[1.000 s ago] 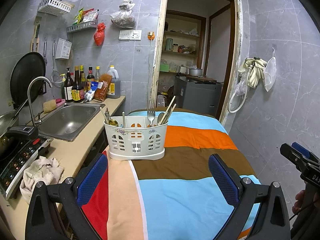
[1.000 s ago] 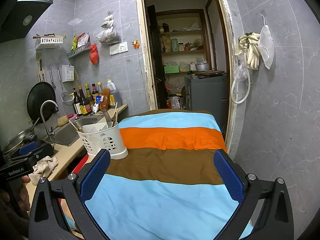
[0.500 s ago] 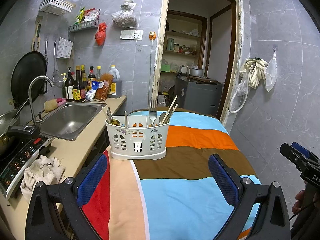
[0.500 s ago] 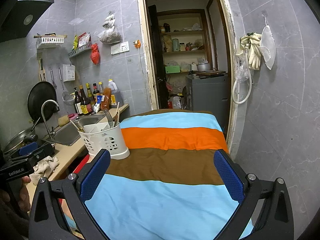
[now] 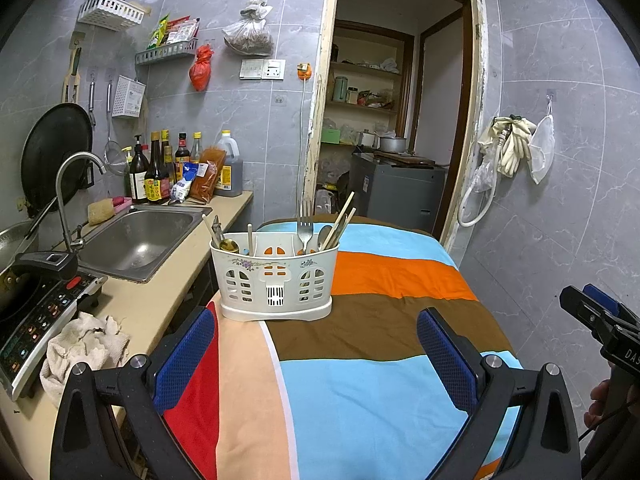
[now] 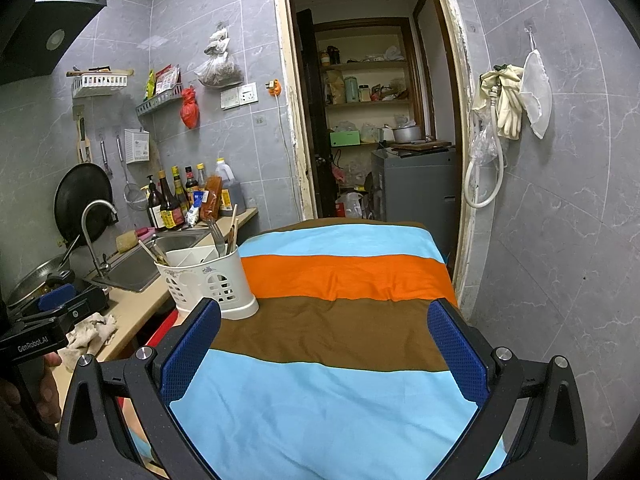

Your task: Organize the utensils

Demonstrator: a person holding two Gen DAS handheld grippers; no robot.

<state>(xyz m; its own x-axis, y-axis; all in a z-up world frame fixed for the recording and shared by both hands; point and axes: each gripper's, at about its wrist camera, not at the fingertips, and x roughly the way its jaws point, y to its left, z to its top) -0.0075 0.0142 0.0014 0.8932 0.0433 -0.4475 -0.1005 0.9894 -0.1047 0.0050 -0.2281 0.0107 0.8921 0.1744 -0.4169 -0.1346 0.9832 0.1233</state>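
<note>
Holding both claws, left gripper (image 5: 316,356) and right gripper (image 6: 324,344), spread wide and empty, I see the white slotted plastic caddy (image 5: 276,276) of utensils on the striped cloth (image 5: 372,360) beside the steel sink (image 5: 140,236).

Left claw (image 5: 316,350): fingers spread wide, nothing between the pads, level, pointing forward. Right claw (image 6: 324,348): same, spread wide and empty. A hand (image 6: 40,384) grips the left claw's handle.
</note>
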